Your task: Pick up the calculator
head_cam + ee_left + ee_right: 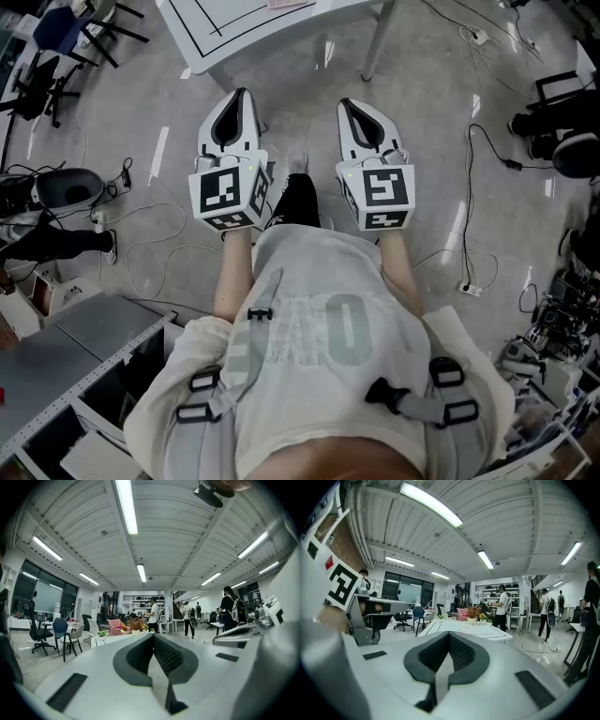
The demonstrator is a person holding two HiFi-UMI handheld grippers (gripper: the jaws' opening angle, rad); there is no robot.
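I cannot make out a calculator in any view. In the head view my left gripper (238,97) and right gripper (348,105) are held side by side at waist height over the floor. Both point toward a white table (246,34) with black lines on its top. In the left gripper view the black pads (161,652) meet at the tip with nothing between them. The right gripper view shows its pads (458,652) closed together too, and empty. The white table (465,629) lies straight ahead there, with a potted plant (474,611) at its far end.
Cables (483,150) run over the grey floor on both sides. Office chairs (51,634) stand at the left and a grey shelf unit (84,356) sits beside me. Several people (502,606) stand farther back in the room. A table leg (375,42) comes down ahead.
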